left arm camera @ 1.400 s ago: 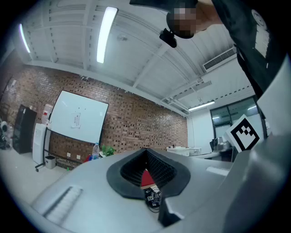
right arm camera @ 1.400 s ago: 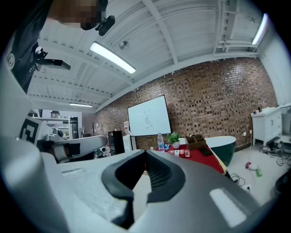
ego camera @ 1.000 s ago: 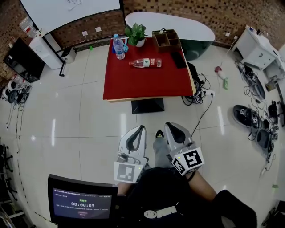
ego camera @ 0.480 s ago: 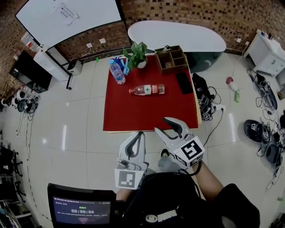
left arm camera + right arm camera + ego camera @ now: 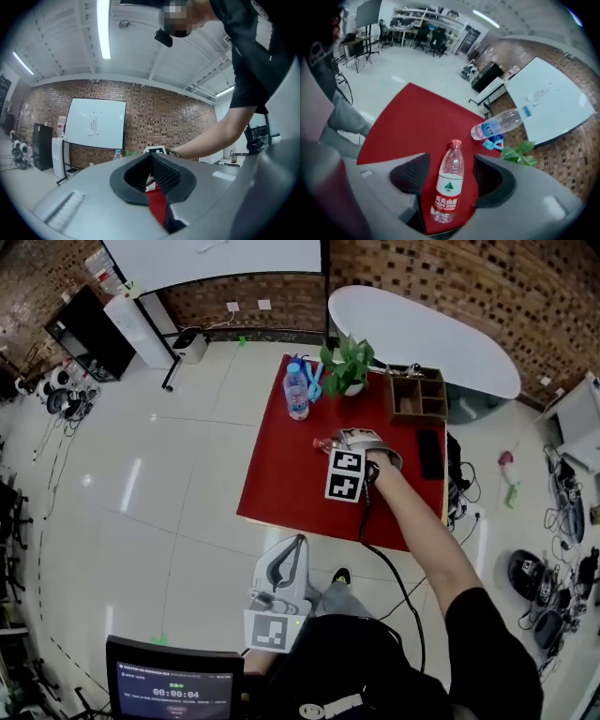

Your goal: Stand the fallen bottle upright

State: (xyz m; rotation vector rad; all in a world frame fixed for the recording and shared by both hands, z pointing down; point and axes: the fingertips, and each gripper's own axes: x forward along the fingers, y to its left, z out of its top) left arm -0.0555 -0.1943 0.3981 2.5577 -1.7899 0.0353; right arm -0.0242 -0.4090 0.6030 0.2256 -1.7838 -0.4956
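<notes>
Red tabletop [image 5: 281, 493] fills the middle of this brick-walled room, and we are right on top of it now. Our right gripper [image 5: 451, 157] was down by our lap a second ago with its jaws together. Since then that arm has stretched out over the table, the gripper has tipped nose-down, and the jaws are opening wide. In the right gripper view the fallen bottle [image 5: 448, 185], with its red cap and red label, lies lengthwise between the two dark pads, and red cloth shows on either side, so neither pad presses on it yet. We read the reach as finished and the grasp as not yet made. The bottle lies flat near the table's middle, much where it lay before, so closing on it and tipping it up is all to come. Our left gripper [image 5: 298, 542] has come forward too but hangs short of the table's near edge, its tips meeting on nothing. Now the count. We see two bottles: the fallen one and an upright bottle [image 5: 296, 390] with a blue cap at the far edge. Just beside the upright one is one small blue object [image 5: 312, 382] that we cannot name. One potted plant [image 5: 349, 362] and one wooden organiser [image 5: 419, 395] stand along the back. One flat black item [image 5: 428, 454] lies at the right edge.
</notes>
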